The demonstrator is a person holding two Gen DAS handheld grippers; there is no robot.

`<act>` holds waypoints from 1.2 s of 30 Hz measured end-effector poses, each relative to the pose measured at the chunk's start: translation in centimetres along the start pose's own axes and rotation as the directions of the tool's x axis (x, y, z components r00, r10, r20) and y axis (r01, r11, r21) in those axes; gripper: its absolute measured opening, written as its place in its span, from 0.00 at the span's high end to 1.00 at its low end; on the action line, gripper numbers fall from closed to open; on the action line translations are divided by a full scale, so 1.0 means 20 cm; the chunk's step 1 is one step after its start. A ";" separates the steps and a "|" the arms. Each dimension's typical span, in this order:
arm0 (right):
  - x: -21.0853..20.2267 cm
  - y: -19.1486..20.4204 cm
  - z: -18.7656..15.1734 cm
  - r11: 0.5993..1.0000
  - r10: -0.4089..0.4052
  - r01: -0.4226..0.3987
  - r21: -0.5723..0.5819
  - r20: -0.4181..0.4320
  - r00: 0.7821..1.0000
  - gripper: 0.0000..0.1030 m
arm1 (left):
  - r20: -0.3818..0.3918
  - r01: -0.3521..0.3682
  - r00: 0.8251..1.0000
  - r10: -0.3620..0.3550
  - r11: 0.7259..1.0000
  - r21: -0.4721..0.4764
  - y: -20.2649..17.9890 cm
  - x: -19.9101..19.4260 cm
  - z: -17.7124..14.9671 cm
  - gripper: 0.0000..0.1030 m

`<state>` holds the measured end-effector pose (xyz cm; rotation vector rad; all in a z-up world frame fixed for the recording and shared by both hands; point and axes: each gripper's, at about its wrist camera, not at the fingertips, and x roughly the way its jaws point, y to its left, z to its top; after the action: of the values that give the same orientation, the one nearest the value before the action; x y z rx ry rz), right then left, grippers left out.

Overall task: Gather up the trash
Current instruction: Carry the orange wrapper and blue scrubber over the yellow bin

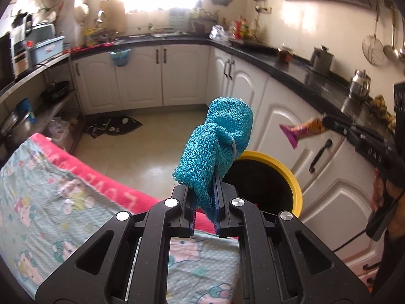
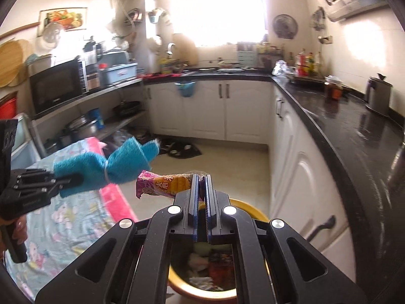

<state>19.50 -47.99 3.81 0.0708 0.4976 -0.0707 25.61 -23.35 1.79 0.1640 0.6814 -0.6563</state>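
Observation:
My left gripper [image 1: 204, 190] is shut on a blue knitted scrub cloth [image 1: 217, 141] tied in the middle, held up just left of the yellow bin [image 1: 291, 174]. My right gripper [image 2: 201, 177] is shut on a purple and orange snack wrapper [image 2: 164, 185], which sticks out to the left of its jaws. It hangs above the yellow bin [image 2: 243, 204], whose inside shows several pieces of trash. In the left wrist view the right gripper [image 1: 326, 121] holds the wrapper [image 1: 301, 130] up at the right. In the right wrist view the left gripper [image 2: 73, 179] carries the cloth [image 2: 114, 164] at the left.
A table with a pink-edged patterned cloth [image 1: 50, 197] stands left of the bin. White cabinets [image 2: 298, 177] under a black counter [image 2: 354, 131] run along the right. A dark mat [image 1: 114, 126] lies on the tiled floor. Shelves with pots and a microwave [image 2: 55, 86] line the left wall.

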 end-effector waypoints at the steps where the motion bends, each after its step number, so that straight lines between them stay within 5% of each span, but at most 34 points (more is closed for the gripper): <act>1: 0.00 -0.01 -0.01 1.000 -0.006 0.006 0.007 -0.003 1.000 0.95 | -0.011 0.006 1.000 -0.006 1.000 0.009 -0.03 0.03 0.00 0.94; 18: 0.26 -0.15 -0.20 0.994 -0.098 0.104 0.030 -0.151 0.984 0.95 | -0.174 0.060 0.983 -0.050 0.997 0.054 -0.21 0.46 -0.11 0.94; 36: 0.41 -0.18 -0.33 0.993 -0.109 0.117 0.020 -0.242 0.964 0.95 | -0.257 0.098 0.963 -0.085 0.994 0.038 -0.24 0.65 -0.19 0.92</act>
<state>23.31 -51.40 -6.01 0.0846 0.7429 -0.1840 28.21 -32.34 -9.06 0.2681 0.9252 -0.7494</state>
